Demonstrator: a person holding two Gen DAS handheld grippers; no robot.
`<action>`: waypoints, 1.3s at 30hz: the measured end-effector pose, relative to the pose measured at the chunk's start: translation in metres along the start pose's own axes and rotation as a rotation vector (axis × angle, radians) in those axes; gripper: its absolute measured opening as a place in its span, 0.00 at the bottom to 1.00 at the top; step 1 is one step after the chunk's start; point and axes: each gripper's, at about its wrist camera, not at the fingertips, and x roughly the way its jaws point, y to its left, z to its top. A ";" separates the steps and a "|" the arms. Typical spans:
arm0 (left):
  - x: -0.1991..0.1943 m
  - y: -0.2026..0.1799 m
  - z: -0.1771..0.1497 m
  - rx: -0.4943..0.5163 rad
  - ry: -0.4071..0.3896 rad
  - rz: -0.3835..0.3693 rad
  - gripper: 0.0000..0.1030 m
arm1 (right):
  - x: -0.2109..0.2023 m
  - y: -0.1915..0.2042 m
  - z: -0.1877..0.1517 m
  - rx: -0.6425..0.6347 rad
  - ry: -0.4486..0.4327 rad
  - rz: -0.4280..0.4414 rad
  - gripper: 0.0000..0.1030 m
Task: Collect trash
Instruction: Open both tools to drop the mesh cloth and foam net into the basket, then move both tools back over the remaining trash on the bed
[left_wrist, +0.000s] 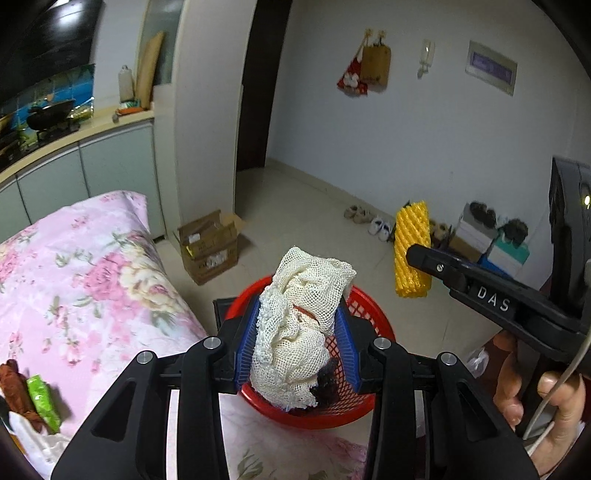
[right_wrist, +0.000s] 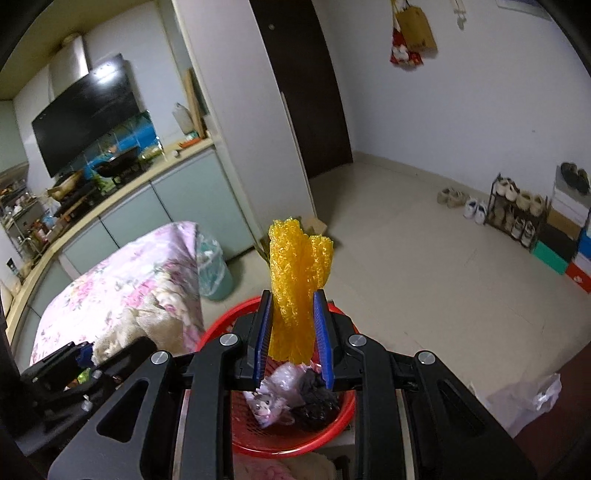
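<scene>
White mesh wad (left_wrist: 301, 325) stands long-axis up in left gripper (left_wrist: 295, 343) jaws, over red basket (left_wrist: 369, 306); right gripper (right_wrist: 291, 343) clamps yellow foam net (right_wrist: 297, 280) upright.

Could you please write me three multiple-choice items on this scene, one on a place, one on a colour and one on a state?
1. Where are both held items?
A. over the red basket
B. on the bed
C. on the counter

2. What colour is the foam net in the right tongs?
A. white
B. yellow
C. green

3. How are the left tongs?
A. wide open
B. out of view
C. shut on the white mesh net

Answers:
1 A: the red basket lies beneath both.
2 B: the right tongs grip a yellow foam net.
3 C: the left tongs clamp the white mesh net.
</scene>
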 end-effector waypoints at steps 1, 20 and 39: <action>0.006 -0.002 -0.001 0.005 0.012 0.003 0.36 | 0.007 -0.002 -0.002 0.006 0.018 -0.007 0.22; 0.058 -0.008 -0.026 0.001 0.125 0.037 0.70 | 0.047 -0.025 -0.014 0.097 0.179 -0.028 0.49; -0.026 0.022 -0.024 -0.032 -0.047 0.140 0.81 | -0.012 0.011 0.000 0.042 0.006 0.065 0.60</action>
